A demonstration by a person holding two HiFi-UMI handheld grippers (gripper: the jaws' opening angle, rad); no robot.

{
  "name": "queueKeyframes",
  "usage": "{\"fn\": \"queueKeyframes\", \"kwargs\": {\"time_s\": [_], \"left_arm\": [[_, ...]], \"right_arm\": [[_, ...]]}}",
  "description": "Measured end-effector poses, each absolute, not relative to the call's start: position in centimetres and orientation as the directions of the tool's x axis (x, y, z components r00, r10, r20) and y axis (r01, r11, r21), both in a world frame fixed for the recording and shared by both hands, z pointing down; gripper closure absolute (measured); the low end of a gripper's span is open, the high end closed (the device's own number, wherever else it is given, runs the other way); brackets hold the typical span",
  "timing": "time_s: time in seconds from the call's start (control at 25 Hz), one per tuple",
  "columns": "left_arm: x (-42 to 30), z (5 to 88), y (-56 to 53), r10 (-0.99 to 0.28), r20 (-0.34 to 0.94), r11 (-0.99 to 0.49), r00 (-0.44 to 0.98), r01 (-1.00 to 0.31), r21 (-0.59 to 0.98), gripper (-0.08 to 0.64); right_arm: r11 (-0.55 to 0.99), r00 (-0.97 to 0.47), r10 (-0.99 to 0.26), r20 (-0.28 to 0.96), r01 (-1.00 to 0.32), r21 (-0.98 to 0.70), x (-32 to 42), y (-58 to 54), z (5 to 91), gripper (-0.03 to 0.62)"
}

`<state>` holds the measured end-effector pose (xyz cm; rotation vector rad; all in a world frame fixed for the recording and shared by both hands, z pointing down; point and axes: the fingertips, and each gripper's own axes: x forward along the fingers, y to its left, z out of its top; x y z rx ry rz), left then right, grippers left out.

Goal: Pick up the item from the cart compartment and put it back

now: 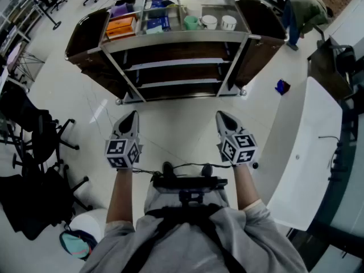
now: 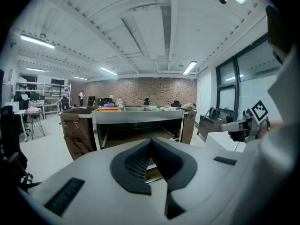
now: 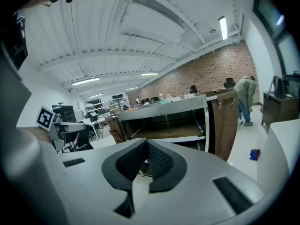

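You stand back from the cart (image 1: 176,37), which sits at your 12 o'clock, and neither tool has reached it, so by my reading the pickup has not begun and you are only at the approach. The left gripper (image 1: 131,114) and the right gripper (image 1: 222,116) hang side by side in front of you, both aimed at the cart. In each gripper view the jaws are pressed together with nothing between them, so both are closed and empty. The things you could take lie in the top tray, well apart from both grippers. An orange box (image 1: 120,26) sits in the compartment toward 11 o'clock and blue boxes (image 1: 156,23) in the middle one. A green cup (image 1: 191,22) and two white cups (image 1: 219,21) stand in the compartment toward 1 o'clock. I cannot tell which of these is meant as the item. The shelves below look bare from here. The next move likely calls for you to step closer, choose one compartment, spread the jaws of the nearer gripper before you come down, and lower it over the item from above. Mind the white table (image 1: 307,152) at your 3 o'clock as you move.
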<state>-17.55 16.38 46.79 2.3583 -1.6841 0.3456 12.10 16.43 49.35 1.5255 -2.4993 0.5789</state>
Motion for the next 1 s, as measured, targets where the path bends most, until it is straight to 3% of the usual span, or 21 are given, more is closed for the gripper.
{"fn": "queueKeyframes", "kwargs": {"time_s": [0.64, 1.0], "left_arm": [[-24.5, 44.5, 14.8, -0.857, 0.256, -0.449, 0.447, -0.892, 0.057, 0.560], [-24.2, 44.3, 12.0, -0.850, 0.254, -0.462, 0.462, -0.885, 0.063, 0.560]], "right_arm": [[0.373, -0.410, -0.869, 0.276, -0.910, -0.179, 1.2, 14.9, 47.2, 0.583], [0.389, -0.420, -0.861, 0.285, -0.907, -0.161, 0.4, 11.8, 46.2, 0.583]]}}
